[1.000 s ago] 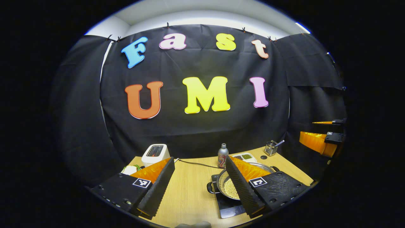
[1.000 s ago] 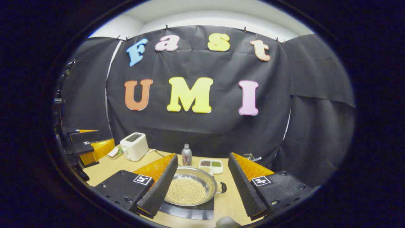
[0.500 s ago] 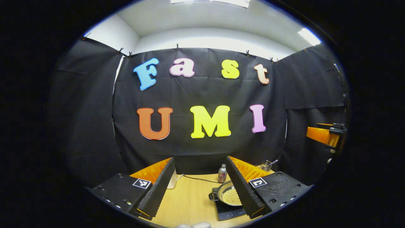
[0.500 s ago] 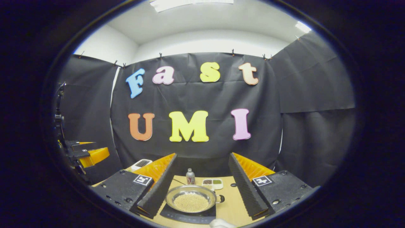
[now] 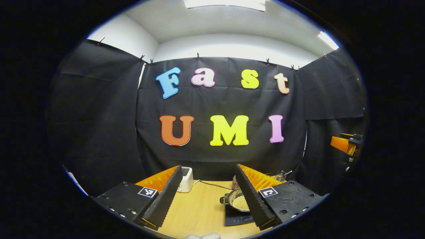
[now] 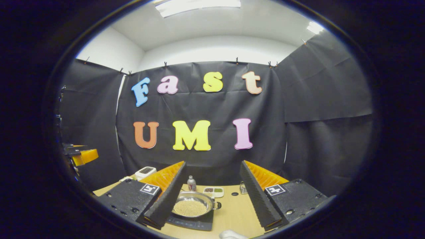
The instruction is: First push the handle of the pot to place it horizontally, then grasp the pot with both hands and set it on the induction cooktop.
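Note:
A steel pot (image 6: 193,207) full of small pale beads sits on the black induction cooktop (image 6: 194,223), its short black handle (image 6: 217,205) pointing right. In the left gripper view the pot (image 5: 239,201) is partly hidden behind a finger, and the cooktop (image 5: 237,219) lies under it. My left gripper (image 5: 208,172) is open, well back from the pot, with nothing between its fingers. Likewise open and empty, my right gripper (image 6: 212,167) is held back and above the table. The left gripper (image 6: 79,156) appears at the far left, the right gripper (image 5: 345,144) at the far right.
On the wooden table (image 6: 232,212) stand a white toaster (image 5: 185,179) with its cable, a small bottle (image 6: 191,183), a divided condiment tray (image 6: 213,191) and a wire holder (image 5: 280,175) behind the pot. Black cloth walls close the booth.
Both grippers have drawn back and up from the table, so the pot and cooktop look smaller and farther. The pot has stayed on the cooktop. Both grippers stay open.

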Demonstrator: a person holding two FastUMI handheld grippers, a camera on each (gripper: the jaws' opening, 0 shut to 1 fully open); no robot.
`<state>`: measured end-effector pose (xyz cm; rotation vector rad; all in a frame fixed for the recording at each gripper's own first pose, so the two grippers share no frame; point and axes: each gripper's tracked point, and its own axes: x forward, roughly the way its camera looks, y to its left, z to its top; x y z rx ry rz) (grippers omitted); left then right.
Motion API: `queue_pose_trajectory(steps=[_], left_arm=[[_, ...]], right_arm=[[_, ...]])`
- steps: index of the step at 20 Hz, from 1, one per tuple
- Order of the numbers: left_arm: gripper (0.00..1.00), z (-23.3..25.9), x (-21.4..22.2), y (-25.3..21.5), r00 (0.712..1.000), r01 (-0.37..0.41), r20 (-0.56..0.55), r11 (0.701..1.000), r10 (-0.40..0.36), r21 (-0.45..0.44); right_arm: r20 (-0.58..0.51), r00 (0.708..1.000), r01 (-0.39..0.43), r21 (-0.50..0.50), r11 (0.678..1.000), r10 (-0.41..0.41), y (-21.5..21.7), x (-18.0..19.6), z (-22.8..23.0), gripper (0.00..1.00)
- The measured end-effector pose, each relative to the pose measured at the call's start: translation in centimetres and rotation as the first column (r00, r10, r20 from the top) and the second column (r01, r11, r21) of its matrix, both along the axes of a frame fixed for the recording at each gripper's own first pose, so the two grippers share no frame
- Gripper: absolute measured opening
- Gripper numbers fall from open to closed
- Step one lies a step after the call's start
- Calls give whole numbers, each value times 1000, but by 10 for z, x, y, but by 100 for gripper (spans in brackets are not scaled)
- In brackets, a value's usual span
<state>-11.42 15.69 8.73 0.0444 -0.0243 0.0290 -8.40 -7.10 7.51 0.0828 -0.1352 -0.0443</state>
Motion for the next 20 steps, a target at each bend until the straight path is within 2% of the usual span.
queue_pose_trajectory(steps=[7,12,20], left_arm=[[95,-14,-34,-32,1000,-8,-14,1000,8,0],[95,-17,-53,-41,1000,-5,-21,999,4,-32],[95,-19,-71,-58,1000,-4,-19,1000,4,-3]], right_arm=[[-23,1000,0,27,1000,1,-33,-31,-24,100],[-19,1000,11,31,999,-10,-50,-48,-32,100],[-11,1000,10,29,1000,-10,-61,-70,-40,100]])
